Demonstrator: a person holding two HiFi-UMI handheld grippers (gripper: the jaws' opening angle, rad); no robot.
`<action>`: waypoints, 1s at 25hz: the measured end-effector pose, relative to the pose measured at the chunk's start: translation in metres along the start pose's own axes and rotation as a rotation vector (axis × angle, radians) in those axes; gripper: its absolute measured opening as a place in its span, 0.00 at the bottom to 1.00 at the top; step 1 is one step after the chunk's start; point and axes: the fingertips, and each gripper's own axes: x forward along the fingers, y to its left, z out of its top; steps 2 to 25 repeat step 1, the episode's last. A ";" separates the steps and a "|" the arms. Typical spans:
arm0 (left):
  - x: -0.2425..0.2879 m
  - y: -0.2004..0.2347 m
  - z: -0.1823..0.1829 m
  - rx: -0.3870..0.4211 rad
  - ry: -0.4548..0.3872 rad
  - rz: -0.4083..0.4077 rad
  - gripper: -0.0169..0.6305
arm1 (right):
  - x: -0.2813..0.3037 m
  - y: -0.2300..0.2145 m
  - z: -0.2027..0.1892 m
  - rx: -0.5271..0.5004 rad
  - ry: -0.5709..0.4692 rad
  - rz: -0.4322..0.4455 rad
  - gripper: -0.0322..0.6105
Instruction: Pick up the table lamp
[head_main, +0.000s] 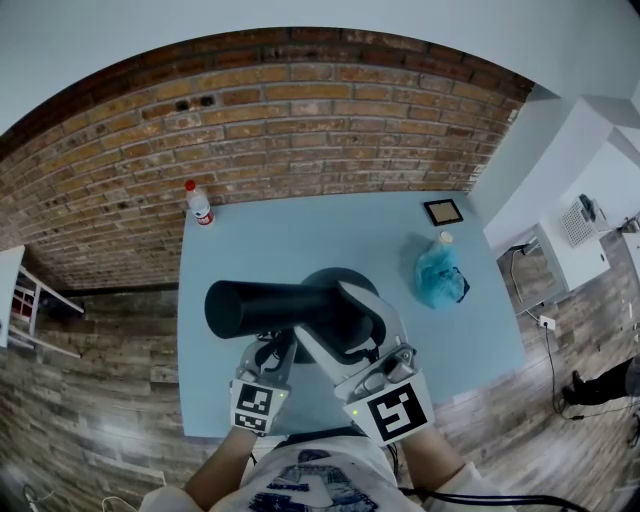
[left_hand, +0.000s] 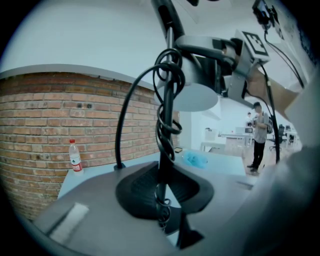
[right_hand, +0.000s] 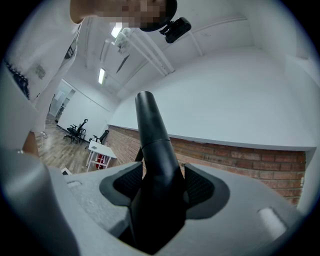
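Observation:
The black table lamp is held above the light blue table, its long tubular head lying level and pointing left. Its round base shows behind the head. My left gripper is shut on the thin stem, which has the black cord coiled around it. My right gripper is shut on the thick lamp head, which fills the gap between its pads. In the left gripper view the right gripper shows above, clamped on the lamp.
A water bottle with a red cap stands at the table's far left by the brick wall. A blue plastic bag and a small dark-framed square lie at the right. A person stands far off.

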 end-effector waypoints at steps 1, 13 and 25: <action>-0.001 0.000 0.000 0.000 0.000 0.001 0.09 | 0.000 0.001 0.001 0.001 -0.002 0.000 0.45; -0.001 0.000 0.000 0.000 0.000 0.001 0.09 | 0.000 0.001 0.001 0.001 -0.002 0.000 0.45; -0.001 0.000 0.000 0.000 0.000 0.001 0.09 | 0.000 0.001 0.001 0.001 -0.002 0.000 0.45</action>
